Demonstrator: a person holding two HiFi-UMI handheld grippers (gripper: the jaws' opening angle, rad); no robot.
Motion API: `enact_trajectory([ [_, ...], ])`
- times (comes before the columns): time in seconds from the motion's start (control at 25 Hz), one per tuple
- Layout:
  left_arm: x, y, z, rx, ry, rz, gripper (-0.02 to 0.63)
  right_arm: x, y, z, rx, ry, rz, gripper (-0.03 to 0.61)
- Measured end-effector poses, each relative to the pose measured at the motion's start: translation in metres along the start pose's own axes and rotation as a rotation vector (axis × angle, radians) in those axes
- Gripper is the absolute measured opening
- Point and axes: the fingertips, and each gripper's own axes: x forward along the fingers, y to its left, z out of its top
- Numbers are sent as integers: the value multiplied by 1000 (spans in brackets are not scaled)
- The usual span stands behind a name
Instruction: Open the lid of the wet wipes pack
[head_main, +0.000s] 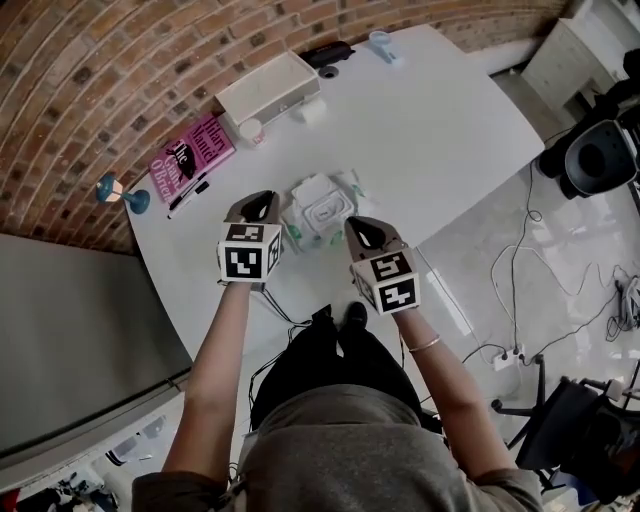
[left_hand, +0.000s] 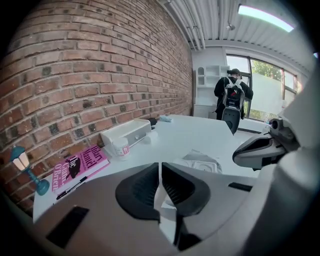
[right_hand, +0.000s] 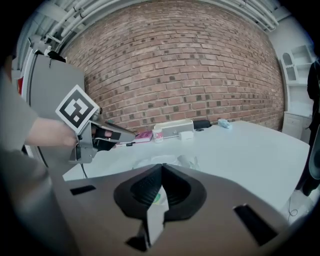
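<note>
The wet wipes pack (head_main: 322, 212) lies on the white table (head_main: 440, 130), between the two gripper tips and just ahead of them. Nearest the person, the left gripper (head_main: 262, 207) is clenched at the pack's left edge. The right gripper (head_main: 367, 232) is clenched too, at the pack's near right corner. Only a pale slit shows between each pair of pads, with a fleck of green on the right. I cannot tell whether either gripper has nipped the wrapper's edge.

Just past the tips, the pack's lid looks flat and closed, so I judge the opening not yet done. One gripper has yet to steady the pack while the other catches the lid's tab and lifts it.

Farther off, beyond the left gripper, lie a pink book (head_main: 190, 157) and a white box (head_main: 268, 87).
</note>
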Motion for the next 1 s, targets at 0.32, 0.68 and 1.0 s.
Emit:
enact_trajectory([
  [0.32,-40,13,-7,-134,-85,61,32,-11,4,21,-1,-27,26,8],
  [0.68,-74,36,-28,-269,-143,151,29,-18,7,46,-11,-78,30,8],
  [1.0,-98,41,-28,-283,-218,190,29,-24,11,58,-15,-108,30,5],
])
